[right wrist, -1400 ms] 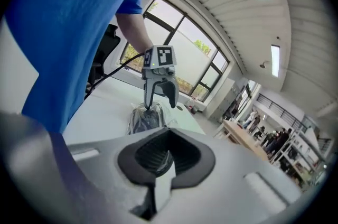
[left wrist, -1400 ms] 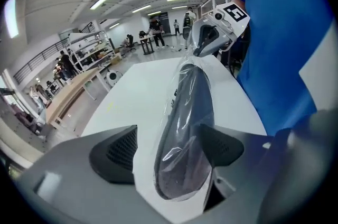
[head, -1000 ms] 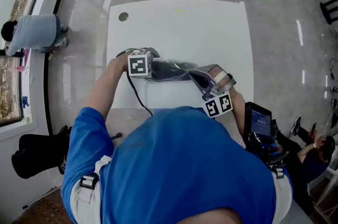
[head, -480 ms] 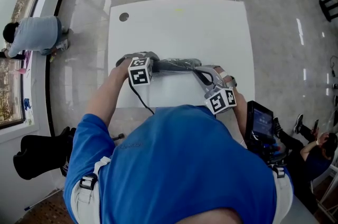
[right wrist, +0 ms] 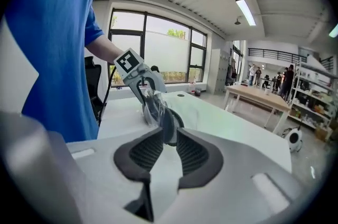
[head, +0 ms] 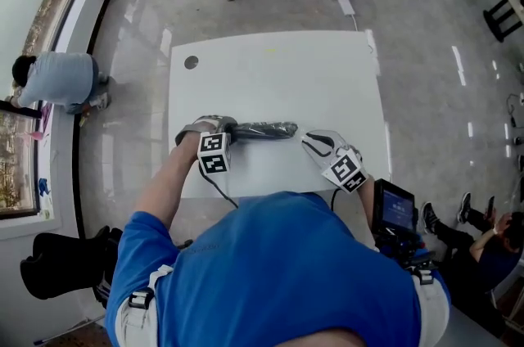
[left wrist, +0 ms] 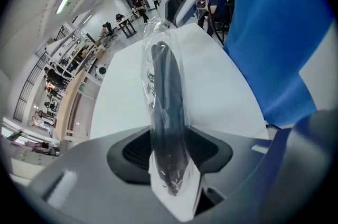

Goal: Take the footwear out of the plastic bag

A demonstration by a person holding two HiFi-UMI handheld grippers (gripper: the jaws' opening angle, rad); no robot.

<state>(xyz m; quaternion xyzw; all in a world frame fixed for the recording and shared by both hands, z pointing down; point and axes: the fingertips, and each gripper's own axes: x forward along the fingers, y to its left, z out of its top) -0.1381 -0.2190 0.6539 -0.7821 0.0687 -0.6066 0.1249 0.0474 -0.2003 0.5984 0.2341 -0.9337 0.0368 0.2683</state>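
My left gripper (left wrist: 168, 151) has just been closing, and its pads are now clamped on the near end of the plastic bag (head: 264, 129), with the heel end of the dark footwear (left wrist: 166, 91) pinched inside the film. A second ago these jaws stood wide around that end; now they have a firm bite.

Between my hands, the bag lies stretched flat along the front part of the white table (head: 278, 67), where a moment ago its right end was held up off the surface. The footwear is entirely inside the bag, a long dark shape under the clear, wrinkled film.

My right gripper (right wrist: 170, 138) has just been opening. Its jaws stand apart with a clear gap, and the far tip of the bagged footwear sits just beyond their tips, not pressed by either pad. So I have let go of that end.

I judge this to be a handover of the hold: the left now anchors the bag, and the right is free to take a fresh grip, on the bag's mouth or on the footwear itself. Nothing has come out yet, so the real pulling lies ahead.
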